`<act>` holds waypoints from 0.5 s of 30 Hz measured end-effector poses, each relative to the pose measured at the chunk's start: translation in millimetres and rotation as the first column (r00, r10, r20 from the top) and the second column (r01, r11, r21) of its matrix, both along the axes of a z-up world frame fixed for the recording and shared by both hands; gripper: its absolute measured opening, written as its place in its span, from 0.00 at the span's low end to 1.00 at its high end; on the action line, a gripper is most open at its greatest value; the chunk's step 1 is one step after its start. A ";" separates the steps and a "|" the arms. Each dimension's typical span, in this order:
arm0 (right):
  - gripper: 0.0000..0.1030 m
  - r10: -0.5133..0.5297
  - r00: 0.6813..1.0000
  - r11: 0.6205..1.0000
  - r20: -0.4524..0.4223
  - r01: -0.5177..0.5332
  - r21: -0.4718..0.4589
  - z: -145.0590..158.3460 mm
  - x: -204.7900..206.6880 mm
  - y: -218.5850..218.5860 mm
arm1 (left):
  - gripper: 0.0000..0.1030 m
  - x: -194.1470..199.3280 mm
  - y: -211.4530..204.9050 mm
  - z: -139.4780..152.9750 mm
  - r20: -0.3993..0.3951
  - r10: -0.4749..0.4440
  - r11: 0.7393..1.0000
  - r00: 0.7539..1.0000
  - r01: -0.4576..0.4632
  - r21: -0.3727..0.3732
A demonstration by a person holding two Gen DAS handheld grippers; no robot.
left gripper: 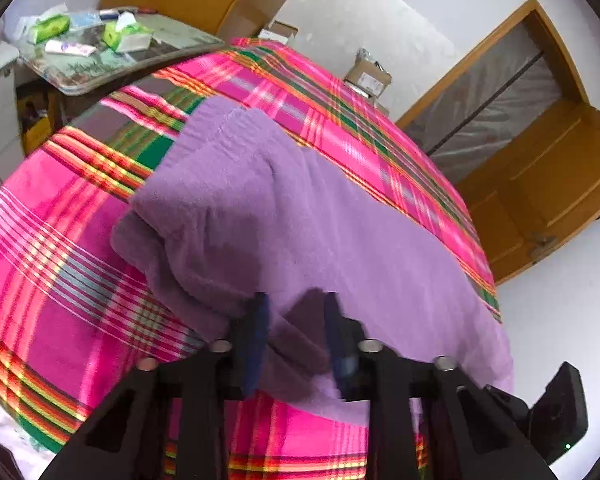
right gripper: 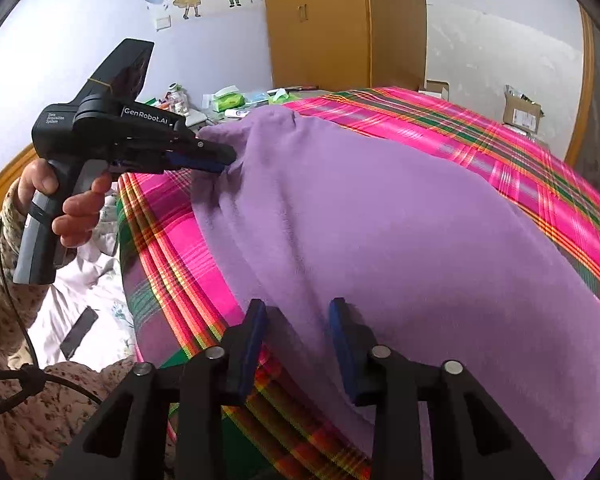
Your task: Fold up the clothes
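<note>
Two tools are working the same near edge of one purple fleece garment [right gripper: 380, 220], which is lying spread on a bed under a pink plaid cover [left gripper: 60, 272].

The left tool [left gripper: 296, 332] is sitting with a bunched fold of fleece between its blue pads, and the pads are pressing on that fold. In the right wrist view, the left tool [right gripper: 220, 160] is biting the garment's corner at about 10 o'clock, with a hand [right gripper: 76, 208] wrapped round its grip.

The right tool [right gripper: 298, 336] is straddling a ridge of the fleece at its near hem, jaws narrowed; the cloth is lying between the pads, but whether they are truly pinching it I cannot tell.

Seen from the right tool, the garment's long axis is running from 10 o'clock toward 4 o'clock, along the bed's edge, and its free bulk is stretching away toward 1 o'clock. So both tools are lined up on one long side, the left one farther along it. In my judgement the coming fold is turning on carrying that shared edge across toward 1 o'clock, both ends level.
</note>
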State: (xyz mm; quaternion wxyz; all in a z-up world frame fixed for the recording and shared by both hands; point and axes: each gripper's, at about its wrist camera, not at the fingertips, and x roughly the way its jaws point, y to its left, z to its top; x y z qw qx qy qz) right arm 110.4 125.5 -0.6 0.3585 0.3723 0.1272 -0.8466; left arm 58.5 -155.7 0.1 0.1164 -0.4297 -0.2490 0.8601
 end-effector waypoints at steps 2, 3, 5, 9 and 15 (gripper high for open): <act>0.05 0.000 1.000 1.000 -0.012 0.000 0.003 2.2 1.0 -1.1 | 0.13 -0.5 -4.1 0.7 0.001 0.002 1.000 1.000 -0.002 -0.006; 0.04 0.000 1.000 1.000 -0.018 0.000 0.003 3.5 1.5 -1.6 | 0.13 -0.5 -5.7 0.9 0.001 0.003 1.000 1.000 -0.003 -0.011; 0.02 0.001 1.000 1.000 -0.029 -0.001 0.004 6.2 2.6 -2.7 | 0.07 0.0 -6.0 0.5 -0.001 0.009 0.999 1.000 -0.009 -0.041; 0.02 0.029 0.999 0.999 -0.031 -0.030 -0.026 17.7 6.8 -0.8 | 0.02 -1.9 -8.3 -0.1 -0.010 0.024 0.997 1.000 -0.025 -0.075; 0.02 0.068 0.998 0.997 0.008 -0.068 0.023 9.8 4.5 -6.2 | 0.02 5.0 -17.0 2.1 -0.026 0.048 0.993 0.999 -0.050 -0.105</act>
